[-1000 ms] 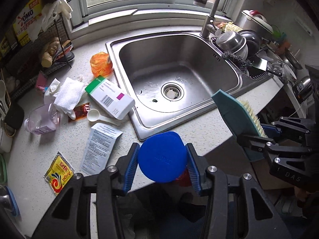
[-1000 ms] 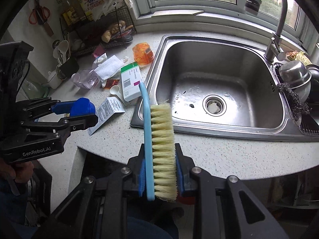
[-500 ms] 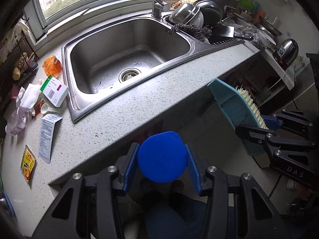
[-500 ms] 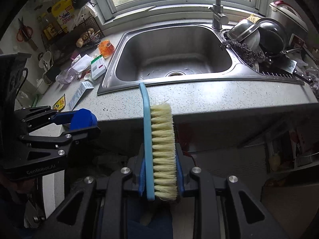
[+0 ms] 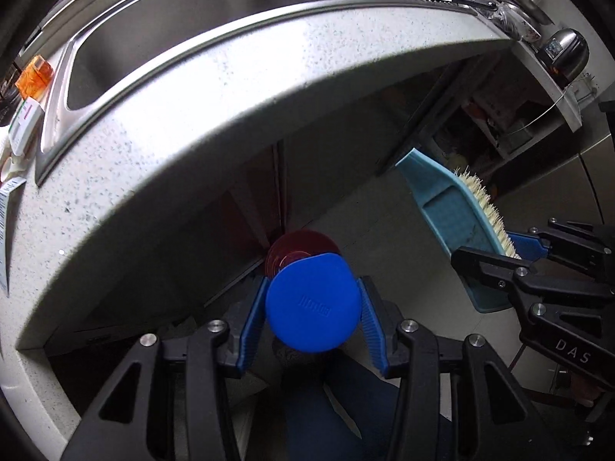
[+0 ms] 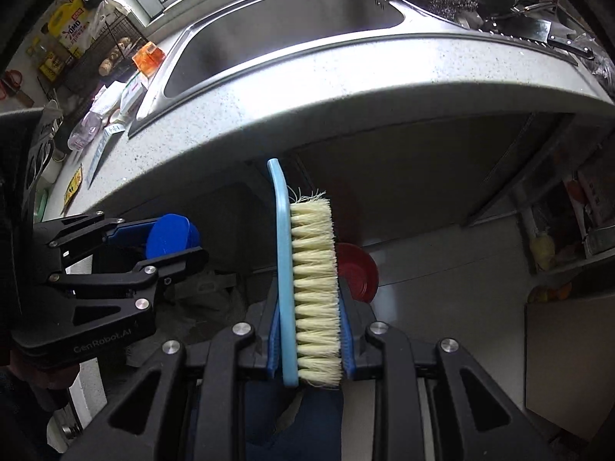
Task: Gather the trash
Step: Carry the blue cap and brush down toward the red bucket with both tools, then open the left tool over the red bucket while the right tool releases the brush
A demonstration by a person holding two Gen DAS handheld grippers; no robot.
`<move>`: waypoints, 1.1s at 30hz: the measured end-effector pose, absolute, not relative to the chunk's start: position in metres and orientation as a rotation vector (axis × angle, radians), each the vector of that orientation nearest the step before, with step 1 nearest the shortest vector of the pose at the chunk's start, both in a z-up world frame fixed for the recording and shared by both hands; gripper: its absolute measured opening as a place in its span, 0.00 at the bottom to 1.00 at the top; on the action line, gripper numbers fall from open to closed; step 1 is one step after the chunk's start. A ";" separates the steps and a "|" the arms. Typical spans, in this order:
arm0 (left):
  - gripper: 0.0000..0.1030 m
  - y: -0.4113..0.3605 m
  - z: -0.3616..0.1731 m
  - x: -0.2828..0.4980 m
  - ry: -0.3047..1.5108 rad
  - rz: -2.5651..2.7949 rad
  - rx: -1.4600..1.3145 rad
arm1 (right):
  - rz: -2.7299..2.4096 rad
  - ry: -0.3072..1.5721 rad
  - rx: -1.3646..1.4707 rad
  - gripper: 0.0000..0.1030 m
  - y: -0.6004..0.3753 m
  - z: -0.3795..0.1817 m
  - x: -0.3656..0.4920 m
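My left gripper (image 5: 313,307) is shut on a round blue lid (image 5: 313,303), held below the counter edge; it also shows in the right wrist view (image 6: 171,236). My right gripper (image 6: 309,330) is shut on a light-blue scrub brush (image 6: 307,280) with cream bristles; the brush also shows in the left wrist view (image 5: 457,223). A dark red bin (image 5: 300,249) sits on the floor under the counter, just beyond the lid, and shows behind the brush in the right wrist view (image 6: 357,272). Trash lies on the counter at the left: a yellow sachet (image 6: 73,190), a paper leaflet (image 6: 102,150), a white box (image 6: 132,94).
The speckled counter (image 5: 215,115) curves overhead with the steel sink (image 5: 200,11) set in it. An orange container (image 5: 34,77) stands left of the sink. Pots, a scourer and a knife (image 6: 553,38) crowd the right side. Cabinet fronts and grey floor lie below.
Both grippers have dropped from above the counter to below its front edge, still holding the lid and brush. The red bin on the floor has come into view.
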State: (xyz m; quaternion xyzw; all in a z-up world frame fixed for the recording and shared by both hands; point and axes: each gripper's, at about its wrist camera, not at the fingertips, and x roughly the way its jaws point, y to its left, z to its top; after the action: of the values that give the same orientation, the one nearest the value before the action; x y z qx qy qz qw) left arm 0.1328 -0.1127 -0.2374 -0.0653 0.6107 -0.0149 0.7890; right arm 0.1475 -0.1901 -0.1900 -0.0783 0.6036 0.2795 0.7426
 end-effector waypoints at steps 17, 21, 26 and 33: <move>0.43 -0.119 -0.466 0.171 1.421 -0.003 -0.200 | 0.585 1.447 -0.175 0.22 -0.187 -0.399 0.178; 0.43 -0.120 -0.502 0.179 1.429 -0.027 -0.195 | 0.578 1.454 -0.167 0.22 -0.191 -0.442 0.187; 0.43 -0.118 -0.533 0.180 1.447 -0.013 -0.196 | 0.579 1.475 -0.155 0.22 -0.188 -0.489 0.192; 0.45 -0.119 -0.555 0.187 1.453 -0.044 -0.166 | 0.587 1.500 -0.157 0.22 -0.188 -0.523 0.193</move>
State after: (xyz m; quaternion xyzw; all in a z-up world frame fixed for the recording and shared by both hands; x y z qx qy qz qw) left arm 0.1865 -0.1188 -0.5546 -0.0760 0.6633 -0.0202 0.7442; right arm 0.1934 -0.1884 -0.5230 -0.0703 0.6709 0.2625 0.6899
